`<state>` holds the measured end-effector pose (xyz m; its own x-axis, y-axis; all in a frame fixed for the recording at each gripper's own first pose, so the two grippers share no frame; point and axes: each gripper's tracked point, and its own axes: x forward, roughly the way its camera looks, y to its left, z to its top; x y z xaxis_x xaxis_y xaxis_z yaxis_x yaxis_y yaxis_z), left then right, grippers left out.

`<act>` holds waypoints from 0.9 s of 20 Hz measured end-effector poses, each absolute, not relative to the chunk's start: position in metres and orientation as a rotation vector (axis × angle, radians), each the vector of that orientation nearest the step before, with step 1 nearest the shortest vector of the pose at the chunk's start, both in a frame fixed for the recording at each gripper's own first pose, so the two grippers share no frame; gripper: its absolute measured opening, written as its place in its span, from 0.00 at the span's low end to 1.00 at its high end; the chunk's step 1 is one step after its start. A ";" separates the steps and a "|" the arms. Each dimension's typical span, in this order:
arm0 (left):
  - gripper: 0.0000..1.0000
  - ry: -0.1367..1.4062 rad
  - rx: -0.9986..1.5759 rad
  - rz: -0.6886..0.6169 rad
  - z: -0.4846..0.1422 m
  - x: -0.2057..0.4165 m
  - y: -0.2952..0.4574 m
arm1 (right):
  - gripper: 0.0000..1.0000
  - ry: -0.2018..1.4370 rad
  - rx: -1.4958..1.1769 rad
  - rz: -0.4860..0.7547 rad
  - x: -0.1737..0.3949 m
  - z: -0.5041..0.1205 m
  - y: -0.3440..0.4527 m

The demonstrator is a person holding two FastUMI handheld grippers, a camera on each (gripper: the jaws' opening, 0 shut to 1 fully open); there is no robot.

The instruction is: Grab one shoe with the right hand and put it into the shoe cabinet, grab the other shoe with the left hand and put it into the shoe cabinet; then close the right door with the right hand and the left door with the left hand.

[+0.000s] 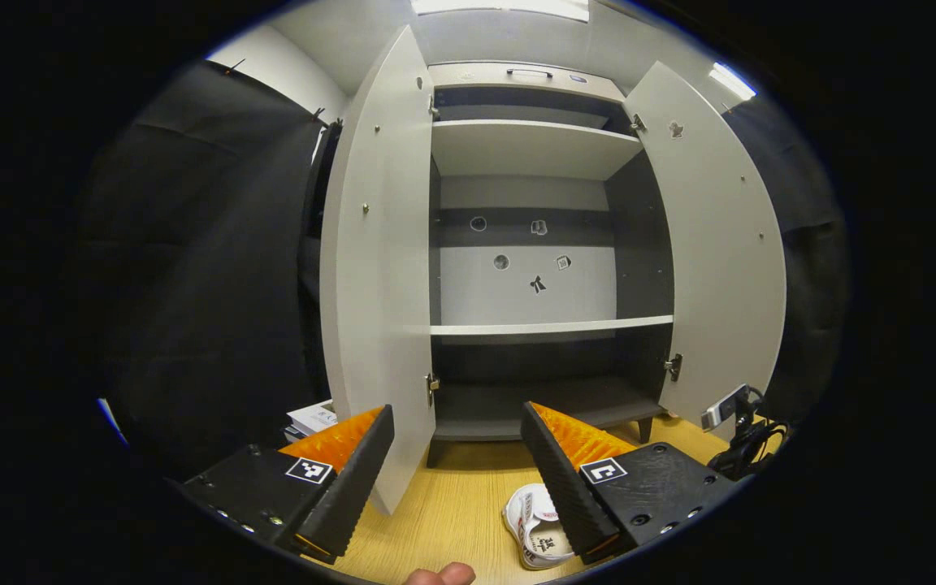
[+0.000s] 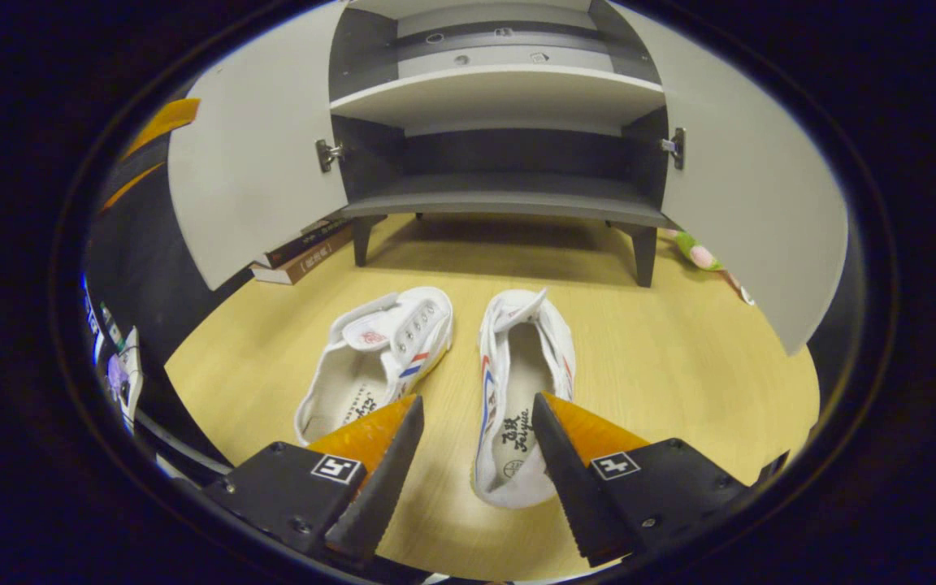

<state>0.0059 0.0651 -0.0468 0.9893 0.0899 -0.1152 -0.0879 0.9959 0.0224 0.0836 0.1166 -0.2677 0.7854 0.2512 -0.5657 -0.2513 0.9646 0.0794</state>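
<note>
Two white canvas shoes lie side by side on the wooden floor in the right gripper view: a left shoe point(image 2: 374, 361) and a right shoe point(image 2: 521, 390), toes toward the shoe cabinet point(image 2: 500, 195). My right gripper point(image 2: 476, 439) hovers open just above the right shoe's heel, one finger on each side of it. In the left gripper view my left gripper point(image 1: 456, 439) is open and held higher, facing the cabinet point(image 1: 533, 329) with both doors open; a white shoe point(image 1: 535, 526) lies below beside its right finger.
The left door point(image 1: 379, 268) and right door point(image 1: 720, 252) stand wide open. Books point(image 2: 305, 248) lie by the cabinet's left leg, a small toy point(image 2: 699, 252) by its right. A webcam with cables point(image 1: 740, 426) sits at the right. A fingertip point(image 1: 439, 575) shows at the bottom edge.
</note>
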 end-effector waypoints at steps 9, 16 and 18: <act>0.95 0.155 0.034 0.119 -0.059 0.011 0.079 | 0.66 0.594 -0.066 0.265 0.138 -0.293 0.130; 0.95 0.174 0.044 0.115 -0.066 0.012 0.076 | 0.24 0.540 -0.087 0.227 0.159 -0.297 0.125; 0.95 0.180 0.045 0.111 -0.068 0.012 0.074 | 0.20 0.547 -0.089 0.258 0.159 -0.299 0.131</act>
<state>0.0124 0.0743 -0.0678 0.9777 0.1143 -0.1761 -0.1062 0.9928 0.0550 0.1589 0.1307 -0.2987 0.8229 0.2189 -0.5243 -0.2661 0.9638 -0.0154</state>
